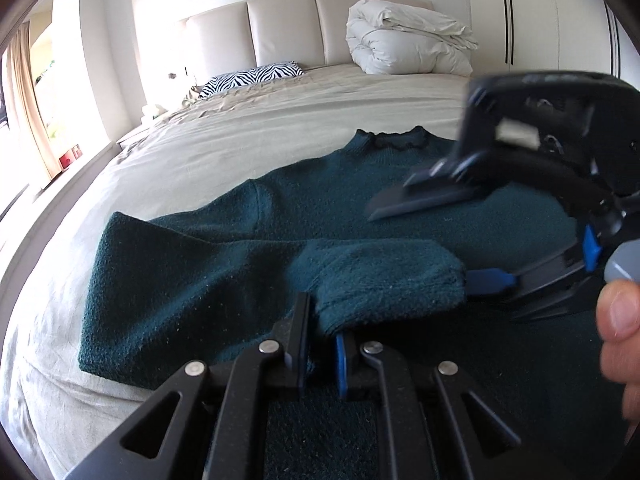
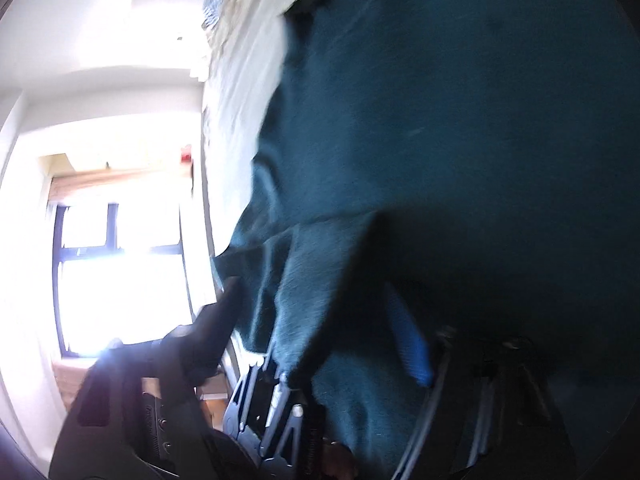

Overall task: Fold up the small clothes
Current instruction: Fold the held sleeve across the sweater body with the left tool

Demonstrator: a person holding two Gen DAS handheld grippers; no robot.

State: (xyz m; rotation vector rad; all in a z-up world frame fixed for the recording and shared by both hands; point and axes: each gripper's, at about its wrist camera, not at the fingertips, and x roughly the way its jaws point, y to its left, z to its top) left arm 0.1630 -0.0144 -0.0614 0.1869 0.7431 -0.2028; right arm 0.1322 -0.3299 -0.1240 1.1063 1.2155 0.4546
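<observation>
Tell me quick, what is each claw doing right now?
Left claw: shut on the cuff of the dark teal knitted sweater.
Right claw: fabric lies between its fingers, but too blurred to tell if shut.

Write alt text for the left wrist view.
The left gripper pinches a sleeve cuff of a dark teal sweater spread on a beige bed. The right gripper, blurred, reaches in from the right, jaws apart.
</observation>
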